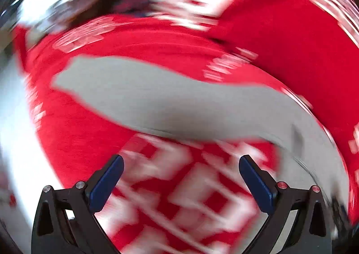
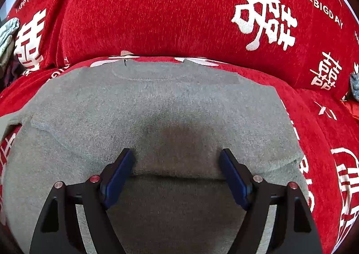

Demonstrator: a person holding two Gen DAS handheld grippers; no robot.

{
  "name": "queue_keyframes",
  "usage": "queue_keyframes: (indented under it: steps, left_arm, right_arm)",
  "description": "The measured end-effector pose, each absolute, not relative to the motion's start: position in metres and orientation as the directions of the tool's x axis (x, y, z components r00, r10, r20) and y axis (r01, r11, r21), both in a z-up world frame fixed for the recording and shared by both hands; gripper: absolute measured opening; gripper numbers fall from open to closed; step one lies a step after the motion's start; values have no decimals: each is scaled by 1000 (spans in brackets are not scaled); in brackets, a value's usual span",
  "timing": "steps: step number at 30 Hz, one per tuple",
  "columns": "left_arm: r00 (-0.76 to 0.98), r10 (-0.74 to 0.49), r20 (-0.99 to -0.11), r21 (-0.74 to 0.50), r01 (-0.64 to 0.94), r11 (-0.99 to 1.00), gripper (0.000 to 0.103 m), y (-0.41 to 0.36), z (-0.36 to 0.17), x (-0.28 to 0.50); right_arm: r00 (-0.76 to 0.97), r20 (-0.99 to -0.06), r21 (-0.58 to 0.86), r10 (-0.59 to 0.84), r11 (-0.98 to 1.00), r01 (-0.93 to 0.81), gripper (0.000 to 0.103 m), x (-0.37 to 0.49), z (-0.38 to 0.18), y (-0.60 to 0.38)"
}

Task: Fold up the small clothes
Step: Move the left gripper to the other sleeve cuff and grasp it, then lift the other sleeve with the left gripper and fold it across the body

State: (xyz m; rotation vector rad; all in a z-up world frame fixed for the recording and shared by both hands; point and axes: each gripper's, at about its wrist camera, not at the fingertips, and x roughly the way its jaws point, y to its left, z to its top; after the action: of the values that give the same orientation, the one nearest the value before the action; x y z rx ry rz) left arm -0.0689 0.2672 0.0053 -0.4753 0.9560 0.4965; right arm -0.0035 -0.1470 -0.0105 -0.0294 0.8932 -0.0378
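Note:
A small grey knit top (image 2: 157, 114) lies flat on a red sofa seat, collar at the far side, one sleeve folded across its body. My right gripper (image 2: 177, 162) is open and empty, its blue pads (image 2: 119, 175) hovering over a fold line in the lower middle of the top. In the blurred left wrist view a grey part of the top (image 1: 170, 106) stretches across the red cover. My left gripper (image 1: 180, 168) is open and empty, just short of that grey part, over the red and white pattern.
The red sofa cover (image 2: 157, 7) with white characters and lettering rises as a backrest behind the top. A pale blue-grey garment (image 2: 7, 34) lies at the far left, another bit of cloth (image 2: 354, 83) at the right edge.

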Motion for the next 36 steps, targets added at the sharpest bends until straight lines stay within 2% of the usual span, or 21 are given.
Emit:
queue_keyframes:
  steps: [4, 6, 8, 13, 15, 17, 19, 22, 27, 31, 36]
  left_arm:
    - [417, 248, -875, -179, -752, 634, 103, 345, -19, -74]
    - [404, 203, -892, -220, -780, 586, 103, 376, -35, -62]
    - [386, 280, -879, -177, -809, 561, 103, 387, -33, -51]
    - [323, 323, -890, -113, -841, 530, 102, 409, -36, -18]
    - [321, 353, -879, -107, -853, 511, 80, 408, -31, -19]
    - [360, 370, -856, -128, -842, 524, 35, 410, -22, -25]
    - [398, 343, -851, -164, -822, 546, 20, 416, -22, -27]
    - [427, 319, -846, -192, -803, 565, 17, 420, -20, -34]
    - [452, 357, -818, -177, -787, 591, 15, 408, -5, -44]
    - [493, 387, -779, -185, -771, 609, 15, 396, 14, -52]
    - [519, 363, -774, -214, -753, 622, 15, 409, 30, -49]
  right_arm:
    - [627, -778, -46, -49, 999, 22, 82, -4, -10, -148]
    - [627, -778, -47, -50, 999, 22, 82, -4, -10, -148]
    - [626, -778, -51, -54, 998, 22, 82, -4, -10, -148]
    - [622, -781, -58, -59, 998, 22, 82, -4, -9, -149]
    - [619, -783, -66, -64, 998, 19, 82, -3, -8, -149]
    - [615, -786, -72, -68, 997, 19, 82, -3, -6, -149]
    - [610, -787, -84, -87, 996, 34, 82, -3, -2, -148]
    - [620, -772, -138, -144, 989, 58, 82, -3, 12, -140]
    - [680, -730, -115, -72, 993, -18, 82, 9, 49, -103]
    - [640, -767, -77, 37, 986, -149, 82, 42, 51, -49]
    - [571, -819, -137, 54, 949, -285, 82, 78, 20, 32]
